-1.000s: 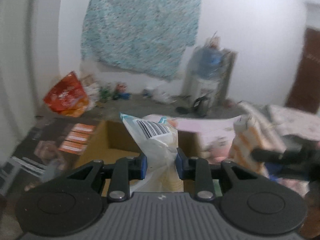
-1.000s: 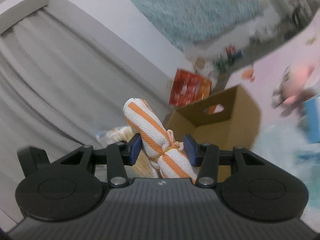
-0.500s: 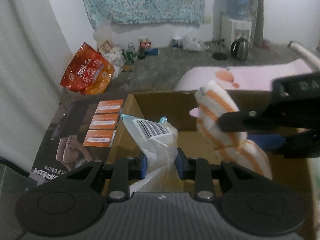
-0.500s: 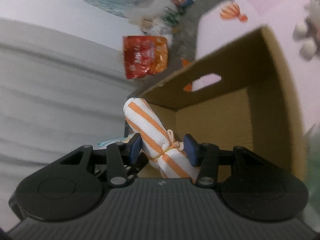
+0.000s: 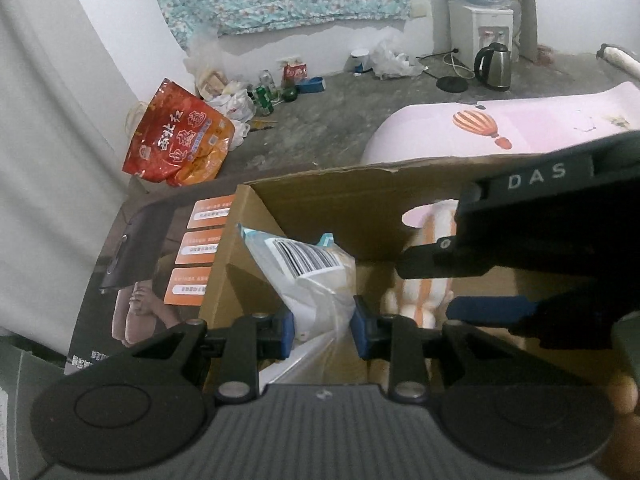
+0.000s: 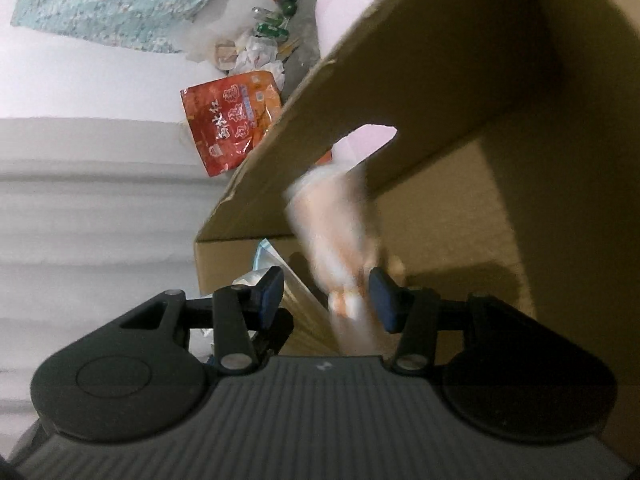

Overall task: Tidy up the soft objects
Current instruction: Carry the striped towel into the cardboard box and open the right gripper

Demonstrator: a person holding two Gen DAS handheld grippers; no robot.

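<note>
My left gripper [image 5: 322, 332] is shut on a clear plastic bag with a barcode label [image 5: 316, 280] and holds it over the near left corner of the open cardboard box [image 5: 360, 192]. My right gripper [image 6: 326, 300] is inside the box with its jaws spread apart. The orange-and-white striped rolled towel [image 6: 336, 232] is blurred between them, touching neither pad, and appears to be falling. In the left wrist view the towel [image 5: 424, 292] shows behind the right gripper's body [image 5: 540, 248].
The box [image 6: 460, 80] stands on a pink mat with a balloon print [image 5: 500, 128]. A red snack bag [image 5: 180, 136], bottles and litter lie on the concrete floor by the wall. A kettle [image 5: 493, 65] and water dispenser stand at the back right.
Both grippers moved down toward the box. My right gripper opened and let go of the striped towel, which now drops blurred into the box. The left still grips the bag.
</note>
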